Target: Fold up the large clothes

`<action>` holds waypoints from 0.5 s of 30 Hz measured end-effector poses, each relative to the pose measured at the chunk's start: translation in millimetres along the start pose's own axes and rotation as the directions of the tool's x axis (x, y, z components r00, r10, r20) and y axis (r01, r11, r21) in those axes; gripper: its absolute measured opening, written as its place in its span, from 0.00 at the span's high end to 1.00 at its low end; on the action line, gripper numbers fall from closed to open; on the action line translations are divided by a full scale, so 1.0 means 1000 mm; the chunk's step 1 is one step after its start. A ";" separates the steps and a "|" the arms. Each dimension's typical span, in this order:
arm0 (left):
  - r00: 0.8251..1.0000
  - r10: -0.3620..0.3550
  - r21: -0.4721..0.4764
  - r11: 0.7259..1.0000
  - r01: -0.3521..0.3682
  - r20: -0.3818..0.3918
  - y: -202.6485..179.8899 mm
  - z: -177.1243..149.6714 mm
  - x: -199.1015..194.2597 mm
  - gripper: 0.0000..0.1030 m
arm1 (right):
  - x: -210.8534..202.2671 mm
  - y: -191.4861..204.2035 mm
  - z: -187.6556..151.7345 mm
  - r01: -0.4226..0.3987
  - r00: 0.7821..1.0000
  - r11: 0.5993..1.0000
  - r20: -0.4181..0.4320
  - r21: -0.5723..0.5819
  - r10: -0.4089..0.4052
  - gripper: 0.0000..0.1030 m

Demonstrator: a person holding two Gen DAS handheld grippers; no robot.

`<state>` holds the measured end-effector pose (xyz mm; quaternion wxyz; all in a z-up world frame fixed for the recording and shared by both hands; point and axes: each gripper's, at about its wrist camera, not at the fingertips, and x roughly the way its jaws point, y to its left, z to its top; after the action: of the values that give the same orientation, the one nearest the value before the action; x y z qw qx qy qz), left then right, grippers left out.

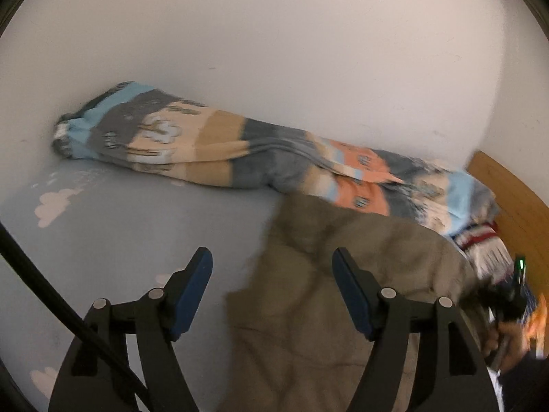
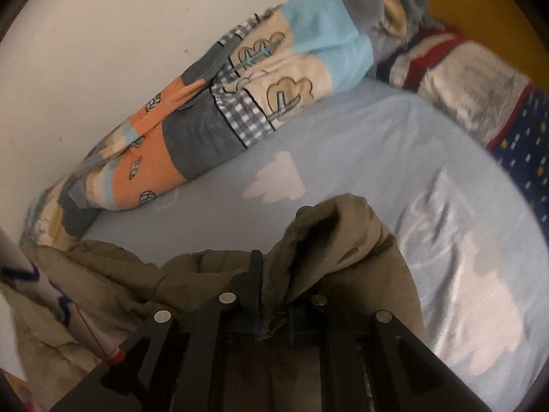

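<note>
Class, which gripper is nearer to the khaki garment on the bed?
Right. The right gripper is shut on the khaki garment; the left gripper hovers open just above it.

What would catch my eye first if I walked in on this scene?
Probably the colourful patchwork blanket, rolled up long against the white wall at the far side of the bed. In front of it an olive-brown garment lies rumpled on the pale blue sheet printed with white clouds. The right gripper pinches a fold of that garment, while the left gripper stands open above it.
</note>
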<state>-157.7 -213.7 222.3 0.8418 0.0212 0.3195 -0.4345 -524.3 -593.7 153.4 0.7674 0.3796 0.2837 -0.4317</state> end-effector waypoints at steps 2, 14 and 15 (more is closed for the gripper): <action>0.999 -0.033 0.067 0.997 0.035 -0.017 -0.022 -0.013 0.003 0.31 | -0.014 -0.004 0.001 -0.058 0.998 0.998 0.006 0.013 0.058 0.77; 0.986 0.032 0.251 0.968 0.010 -0.163 -0.100 -0.077 0.088 0.30 | -0.097 0.039 -0.046 -0.052 0.988 0.956 0.124 -0.290 0.091 0.36; 0.985 0.049 0.252 0.968 -0.005 -0.167 -0.100 -0.078 0.093 0.30 | -0.085 0.047 -0.055 -0.049 0.992 0.944 0.095 -0.325 0.085 0.36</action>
<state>-233.8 -317.9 132.2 0.8075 0.1691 0.3334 -0.4563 -528.7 -494.3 203.6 0.8475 0.2348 0.2956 -0.3731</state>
